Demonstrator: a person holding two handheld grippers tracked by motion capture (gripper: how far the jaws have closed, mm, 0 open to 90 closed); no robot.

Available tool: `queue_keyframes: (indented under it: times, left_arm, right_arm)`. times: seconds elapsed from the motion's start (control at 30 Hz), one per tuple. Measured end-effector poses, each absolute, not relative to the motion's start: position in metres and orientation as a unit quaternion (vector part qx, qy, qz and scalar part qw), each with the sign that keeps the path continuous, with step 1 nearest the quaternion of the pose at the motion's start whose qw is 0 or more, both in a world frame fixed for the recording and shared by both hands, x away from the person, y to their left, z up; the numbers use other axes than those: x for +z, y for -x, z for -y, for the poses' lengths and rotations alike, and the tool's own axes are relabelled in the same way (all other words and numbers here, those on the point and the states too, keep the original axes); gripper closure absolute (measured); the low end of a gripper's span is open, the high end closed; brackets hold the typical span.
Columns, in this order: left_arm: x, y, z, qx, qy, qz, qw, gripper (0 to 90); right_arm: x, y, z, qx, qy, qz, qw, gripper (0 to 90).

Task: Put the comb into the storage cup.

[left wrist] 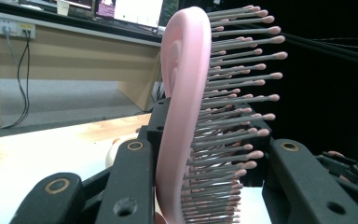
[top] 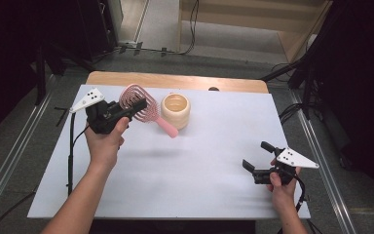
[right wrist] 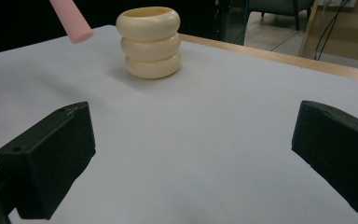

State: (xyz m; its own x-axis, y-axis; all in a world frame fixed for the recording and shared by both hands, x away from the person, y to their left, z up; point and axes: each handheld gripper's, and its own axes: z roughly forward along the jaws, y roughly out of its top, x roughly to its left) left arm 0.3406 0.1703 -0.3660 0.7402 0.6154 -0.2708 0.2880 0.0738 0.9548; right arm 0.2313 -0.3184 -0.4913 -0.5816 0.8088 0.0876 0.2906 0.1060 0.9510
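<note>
A pink hairbrush (top: pixel 139 103) hangs above the white table, its head clamped in my left gripper (top: pixel 137 105) and its handle (top: pixel 167 127) slanting down to the right. In the left gripper view the brush (left wrist: pixel 182 116) stands on edge between the jaws, bristles pointing right. A cream ribbed cup (top: pixel 176 110) stands upright just right of the brush, and the right gripper view shows the cup (right wrist: pixel 151 41) with the handle tip (right wrist: pixel 72 19) above its left. My right gripper (top: pixel 257 158) rests low at the table's right front, jaws wide apart with nothing between them.
The white table top (top: pixel 199 161) has a wooden strip (top: pixel 175 80) along its far edge. Dark stands and cables flank the table on both sides. A wooden desk (left wrist: pixel 65 51) with a monitor stands beyond.
</note>
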Motion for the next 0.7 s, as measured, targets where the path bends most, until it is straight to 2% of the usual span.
queue_keyframes:
  times: [0.7]
  left_arm:
    - [-0.356, -0.356, -0.166, 0.139, -0.657, -0.346, 0.655, 65.3]
  right_arm:
    - [-0.492, -0.229, 0.324, 0.546, -0.395, -0.698, 0.241, 0.0]
